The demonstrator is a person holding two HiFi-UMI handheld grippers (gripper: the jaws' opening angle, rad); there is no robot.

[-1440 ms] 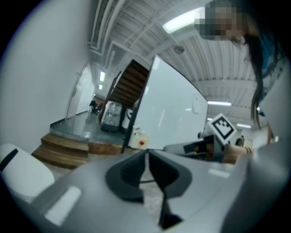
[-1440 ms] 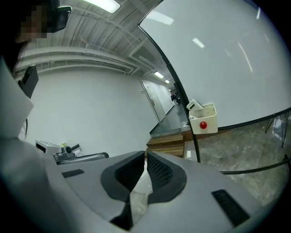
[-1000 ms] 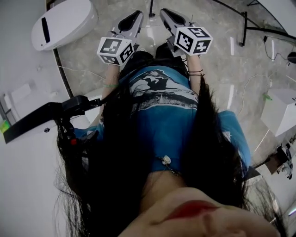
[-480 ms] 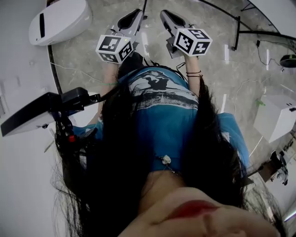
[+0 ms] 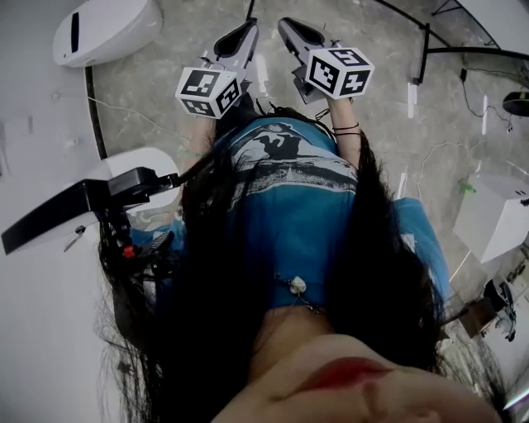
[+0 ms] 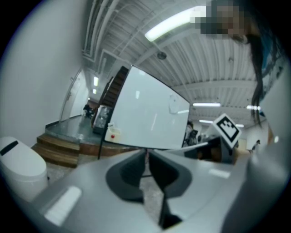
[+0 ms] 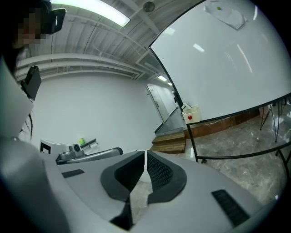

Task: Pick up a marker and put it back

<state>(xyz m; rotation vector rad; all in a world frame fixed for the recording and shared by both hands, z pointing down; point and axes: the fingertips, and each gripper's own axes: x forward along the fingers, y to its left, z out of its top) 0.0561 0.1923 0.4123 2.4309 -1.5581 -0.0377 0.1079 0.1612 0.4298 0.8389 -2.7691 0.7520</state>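
No marker shows clearly in any view. In the head view, a person in a blue printed shirt [image 5: 289, 190] with long dark hair holds both grippers out over a marbled floor [image 5: 149, 91]. My left gripper [image 5: 245, 30] and my right gripper [image 5: 289, 26] point away side by side, each with a marker cube behind it. The left gripper [image 6: 146, 154] is shut with nothing between its dark pads. The right gripper [image 7: 145, 157] is likewise shut and empty. A large whiteboard [image 6: 145, 118] on a black frame stands ahead, with a small white box with a red dot [image 6: 112, 133] at its lower left corner.
A white oval pod [image 5: 103, 29] lies on the floor at top left. A black arm-like device [image 5: 83, 206] juts in at the left. A white box [image 5: 492, 215] and black stand legs [image 5: 430, 49] are to the right. Wooden steps [image 7: 170, 143] lie beyond the whiteboard [image 7: 218, 63].
The head view has shifted a little: the white pod and floor slid, and a white rounded shape came into view at mid-left. Both grippers stay shut and side by side.
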